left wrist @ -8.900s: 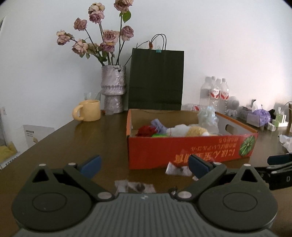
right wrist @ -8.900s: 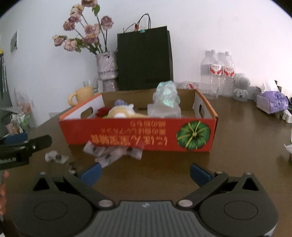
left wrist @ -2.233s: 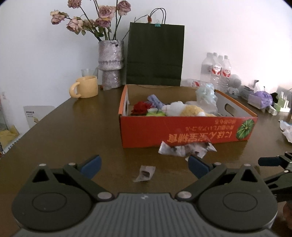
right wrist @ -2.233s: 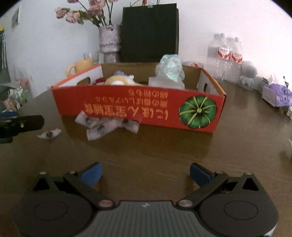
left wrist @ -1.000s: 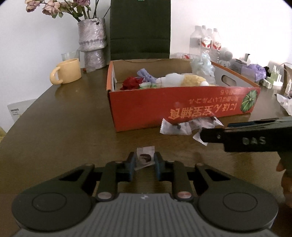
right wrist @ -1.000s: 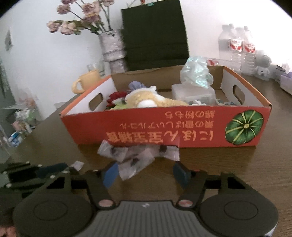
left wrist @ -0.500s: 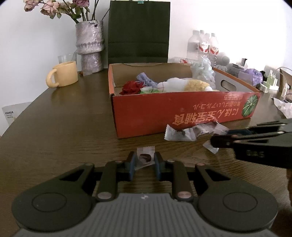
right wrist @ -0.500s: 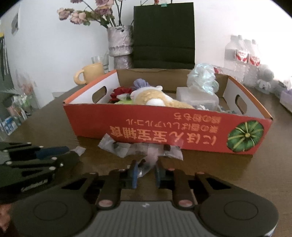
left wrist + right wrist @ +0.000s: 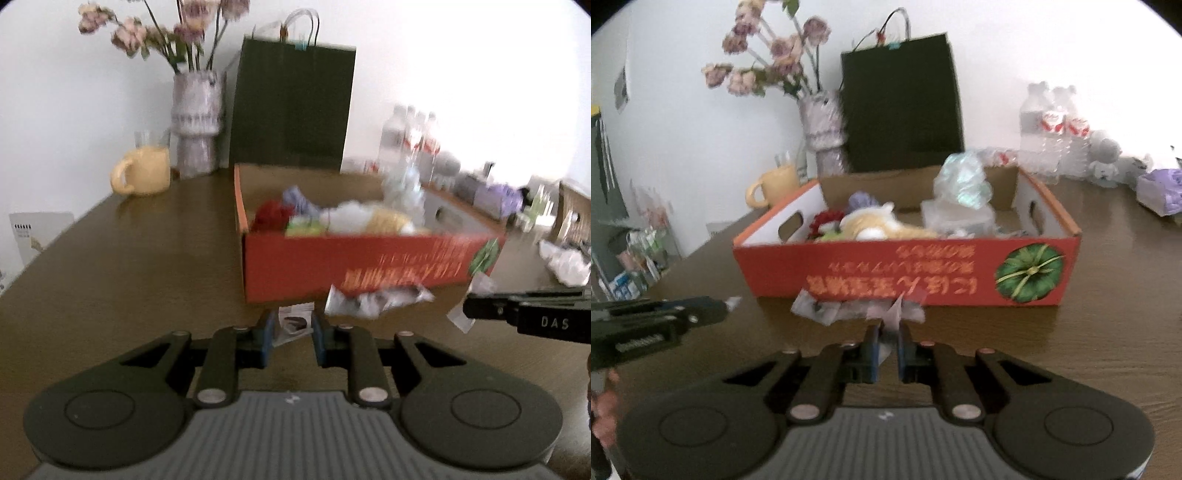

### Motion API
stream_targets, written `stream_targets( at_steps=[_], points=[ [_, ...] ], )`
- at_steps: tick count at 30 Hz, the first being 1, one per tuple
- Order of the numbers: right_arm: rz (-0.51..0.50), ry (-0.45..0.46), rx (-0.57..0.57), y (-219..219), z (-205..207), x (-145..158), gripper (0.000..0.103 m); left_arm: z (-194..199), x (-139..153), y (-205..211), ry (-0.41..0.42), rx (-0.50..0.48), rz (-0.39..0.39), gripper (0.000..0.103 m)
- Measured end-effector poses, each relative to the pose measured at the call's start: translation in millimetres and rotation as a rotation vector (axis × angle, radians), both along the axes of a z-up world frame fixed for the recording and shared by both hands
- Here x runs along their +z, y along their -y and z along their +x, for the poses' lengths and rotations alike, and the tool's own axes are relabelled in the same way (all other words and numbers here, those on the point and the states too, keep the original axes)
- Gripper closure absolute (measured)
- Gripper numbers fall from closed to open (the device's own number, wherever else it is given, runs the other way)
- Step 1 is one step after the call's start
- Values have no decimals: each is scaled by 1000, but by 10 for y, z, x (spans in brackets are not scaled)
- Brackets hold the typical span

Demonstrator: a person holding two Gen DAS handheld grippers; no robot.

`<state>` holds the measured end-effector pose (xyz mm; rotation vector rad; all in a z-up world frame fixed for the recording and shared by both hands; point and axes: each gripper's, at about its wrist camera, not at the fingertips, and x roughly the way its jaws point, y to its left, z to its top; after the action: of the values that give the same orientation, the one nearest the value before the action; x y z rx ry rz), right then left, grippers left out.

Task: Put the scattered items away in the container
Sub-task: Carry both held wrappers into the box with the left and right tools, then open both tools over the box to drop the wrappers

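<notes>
An orange cardboard box stands mid-table, holding a plush toy, a red item and a tissue pack. My left gripper is shut on a small clear candy wrapper, lifted in front of the box. My right gripper is shut on another clear wrapper, held above the table before the box front. More clear wrappers lie against the box's front wall. Each gripper shows from the side in the other's view.
Behind the box stand a yellow mug, a vase of dried roses, a dark paper bag and water bottles. A purple tissue box and crumpled white paper sit at the right.
Both grippers, each shut on a wrapper, have risen off the table and moved toward the box. The views are blurred by motion.
</notes>
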<state>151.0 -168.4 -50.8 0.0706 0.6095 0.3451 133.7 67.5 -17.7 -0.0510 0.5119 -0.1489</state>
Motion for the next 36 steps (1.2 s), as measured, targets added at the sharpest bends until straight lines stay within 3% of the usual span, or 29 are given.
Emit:
stream_targets(
  at_steps=[6,12,18,22,26,30,31,32,33,34,35,36],
  points=[
    [48,88,-56,304,65,296,94,51,415,9,116,-4,-22,81],
    [89,157,-86,488,420,521,94,464,612,176,168,-1,-33,81],
    [122,120,-98,494,995,365,94,1095,441,250,130,49,-120,81],
    [132,81,-83,406,1262,148,94,1446,235,305,83,40,-116,81],
    [100,38,-52,343,1341,-66,94,1563,5,314,20,15,-95,81],
    [110,54,-40,336,1316,-74,93,1554,-44,337,18,0,-98,80],
    [115,52,-37,340,1311,-76,90,1543,-43,357,25,-3,-91,78],
    [116,53,-39,342,1304,-77,90,1529,-44,374,32,-5,-86,69],
    [113,58,-45,347,1292,-72,83,1516,-44,390,38,-4,-84,52],
    [113,61,-50,360,1280,-60,65,1494,-43,404,48,4,-79,43],
    [115,65,-57,372,1265,-44,54,1463,-38,420,63,4,-73,37],
    [119,72,-61,385,1250,-23,36,1426,-27,438,82,9,-63,18]
  ],
)
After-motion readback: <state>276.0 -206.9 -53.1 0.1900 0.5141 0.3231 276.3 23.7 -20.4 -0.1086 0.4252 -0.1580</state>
